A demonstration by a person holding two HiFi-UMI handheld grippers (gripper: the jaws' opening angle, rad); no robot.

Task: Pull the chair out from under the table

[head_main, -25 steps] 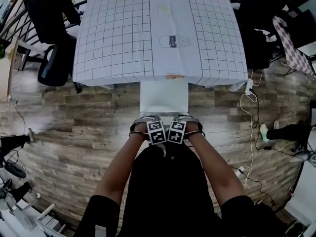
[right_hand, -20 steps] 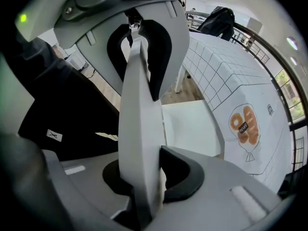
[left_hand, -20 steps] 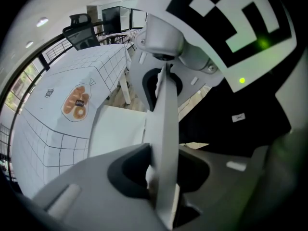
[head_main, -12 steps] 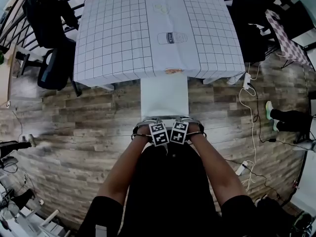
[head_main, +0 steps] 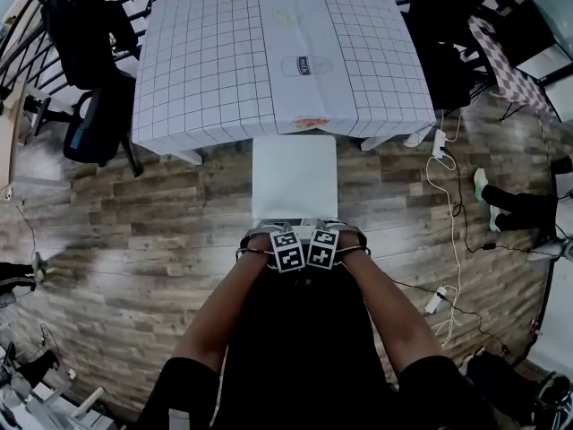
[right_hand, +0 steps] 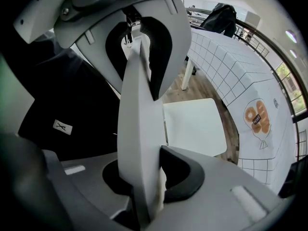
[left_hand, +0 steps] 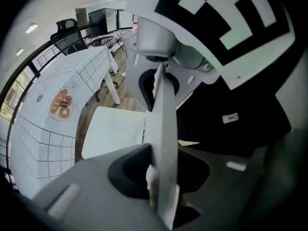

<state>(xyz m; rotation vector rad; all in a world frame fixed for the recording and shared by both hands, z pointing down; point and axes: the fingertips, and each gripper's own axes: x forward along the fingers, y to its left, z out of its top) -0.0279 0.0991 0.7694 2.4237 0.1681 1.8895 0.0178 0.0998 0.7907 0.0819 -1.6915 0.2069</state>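
Observation:
A white chair stands in front of the table [head_main: 224, 70], which wears a white grid-pattern cloth; the chair's seat [head_main: 294, 176] shows almost wholly on the wooden floor. My left gripper [head_main: 279, 233] and right gripper [head_main: 324, 232] sit side by side on the top edge of the backrest, both pointing down. The left gripper view has the thin white backrest [left_hand: 163, 124] clamped in the left gripper [left_hand: 161, 182], with the seat [left_hand: 115, 131] beyond. The right gripper [right_hand: 144, 177] is likewise shut on the backrest [right_hand: 137, 124], above the seat [right_hand: 195, 126].
A black office chair [head_main: 98, 119] stands at the table's left corner, another dark chair [head_main: 452, 34] at its right. White cables and a power strip [head_main: 439, 146] lie on the floor to the right, near a person's feet [head_main: 510, 206]. My own body is close behind the chair.
The chair has slid out from under the table toward me; more of its seat shows now. Both grippers moved back with the backrest, still gripping it.

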